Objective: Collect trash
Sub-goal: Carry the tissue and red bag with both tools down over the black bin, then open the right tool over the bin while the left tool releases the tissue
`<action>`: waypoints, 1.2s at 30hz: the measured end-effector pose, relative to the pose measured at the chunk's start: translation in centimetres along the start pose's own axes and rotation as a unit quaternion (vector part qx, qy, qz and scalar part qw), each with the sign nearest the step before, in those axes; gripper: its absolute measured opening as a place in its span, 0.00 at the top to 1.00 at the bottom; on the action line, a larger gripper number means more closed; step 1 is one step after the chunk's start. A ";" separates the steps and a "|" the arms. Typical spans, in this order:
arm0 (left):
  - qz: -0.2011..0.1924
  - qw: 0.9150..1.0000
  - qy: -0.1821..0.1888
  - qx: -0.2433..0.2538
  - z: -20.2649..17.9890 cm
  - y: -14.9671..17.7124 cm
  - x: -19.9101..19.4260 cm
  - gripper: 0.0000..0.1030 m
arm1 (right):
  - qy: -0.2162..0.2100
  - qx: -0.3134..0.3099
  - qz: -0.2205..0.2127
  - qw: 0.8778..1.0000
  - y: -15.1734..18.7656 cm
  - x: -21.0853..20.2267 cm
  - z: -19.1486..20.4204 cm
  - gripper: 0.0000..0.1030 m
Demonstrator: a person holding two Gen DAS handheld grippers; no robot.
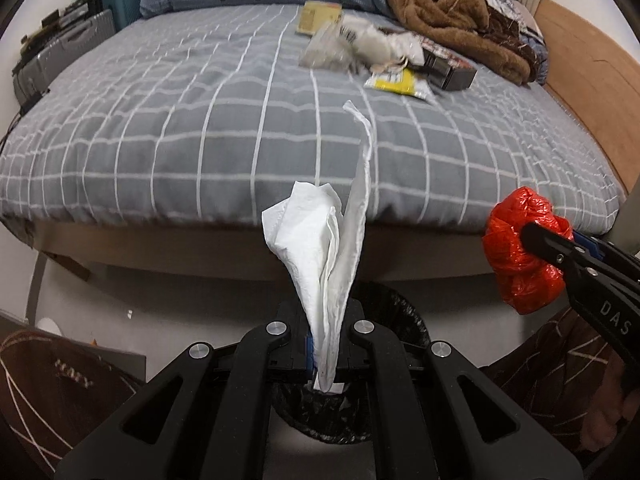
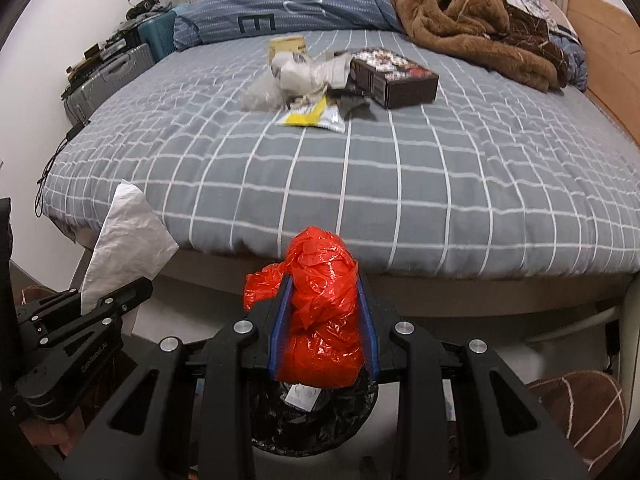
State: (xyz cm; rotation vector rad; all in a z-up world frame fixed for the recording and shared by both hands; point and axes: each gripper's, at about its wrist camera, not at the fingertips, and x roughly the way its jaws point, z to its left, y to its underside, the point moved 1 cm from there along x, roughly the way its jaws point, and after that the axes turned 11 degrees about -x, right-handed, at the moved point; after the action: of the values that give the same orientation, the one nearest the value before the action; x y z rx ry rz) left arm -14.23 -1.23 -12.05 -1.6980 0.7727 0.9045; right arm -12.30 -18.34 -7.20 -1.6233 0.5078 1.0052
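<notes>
Your left gripper [image 1: 326, 360] pinched a white tissue [image 1: 320, 248] standing upright at lower centre, and your right gripper [image 2: 323, 332] clamped a red bag [image 2: 320, 320]. The black-lined bin [image 2: 312, 420] lay directly beneath both, at bottom centre. More trash [image 2: 316, 88] sat on the bed [image 2: 440, 180], upper centre.

A brown fleece blanket [image 2: 472, 12] lies bunched on the grey checked bed [image 2: 440, 184], beside a blue duvet [image 2: 288, 4]; suitcases [image 2: 116, 76] stand alongside.

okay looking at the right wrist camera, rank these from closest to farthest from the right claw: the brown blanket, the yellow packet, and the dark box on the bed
1. Yellow packet, mid-bed, left of centre, nearest the right claw.
2. Dark box, just behind it, to the right.
3. Brown blanket, heaped at the bed's far right end.
</notes>
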 end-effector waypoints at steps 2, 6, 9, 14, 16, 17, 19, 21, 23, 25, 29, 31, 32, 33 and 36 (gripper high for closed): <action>0.010 1.000 0.001 -0.003 0.2 0.4 0.4 0.97 | -0.002 0.001 0.009 1.000 0.6 0.5 0.1 0.72; 0.020 1.000 -0.005 0.005 0.3 1.3 1.4 0.97 | -0.007 0.008 0.026 1.000 1.9 1.7 0.2 0.72; 0.038 0.999 -0.012 0.006 0.5 1.8 2.8 0.97 | -0.003 0.005 0.042 0.999 2.9 2.9 0.3 0.72; 0.058 0.998 -0.022 0.005 1.0 2.4 4.4 0.97 | 0.000 0.003 0.067 0.998 3.8 5.0 0.2 0.72; 0.067 0.997 -0.029 0.005 1.2 2.7 5.3 0.97 | -0.004 0.008 0.078 0.997 4.1 5.9 0.1 0.72; 0.071 0.997 -0.029 0.003 1.3 2.7 5.6 0.97 | -0.005 0.009 0.086 0.996 4.5 6.5 0.0 0.72; 0.077 0.996 -0.032 0.004 1.5 2.9 6.2 0.97 | -0.003 0.007 0.098 0.995 4.9 7.4 0.1 0.72; 0.081 0.996 -0.036 0.006 1.6 2.9 6.9 0.97 | -0.010 0.012 0.113 0.993 5.3 8.4 0.0 0.72; 0.088 0.995 -0.036 0.005 1.7 3.0 7.5 0.96 | -0.011 0.013 0.125 0.992 5.6 9.4 0.1 0.72; 0.102 0.994 -0.036 0.003 2.0 3.2 8.4 0.96 | -0.009 0.008 0.137 0.991 5.9 10.2 0.2 0.72; 0.119 0.992 -0.037 -0.003 2.0 3.2 9.8 0.96 | -0.007 0.003 0.169 0.986 6.6 12.4 0.4 0.72; 0.121 0.992 -0.047 0.003 2.0 3.4 10.3 0.96 | -0.008 -0.002 0.176 0.984 6.8 13.0 0.7 0.71; 0.124 0.991 -0.049 0.004 2.0 3.5 10.6 0.96 | -0.009 -0.006 0.179 0.984 6.9 13.4 0.9 0.71; 0.127 0.991 -0.051 0.005 2.0 3.5 10.9 0.96 | -0.011 -0.008 0.181 0.983 6.9 13.6 1.1 0.71; 0.129 0.990 -0.053 0.008 2.0 3.5 11.2 0.96 | -0.013 -0.017 0.186 0.982 7.3 13.9 1.6 0.70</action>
State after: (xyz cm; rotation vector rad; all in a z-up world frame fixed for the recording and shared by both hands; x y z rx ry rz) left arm -11.84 -1.12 -23.73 -1.5438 0.9387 1.1529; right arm -10.80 -16.60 -22.82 -1.5750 0.7986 1.3148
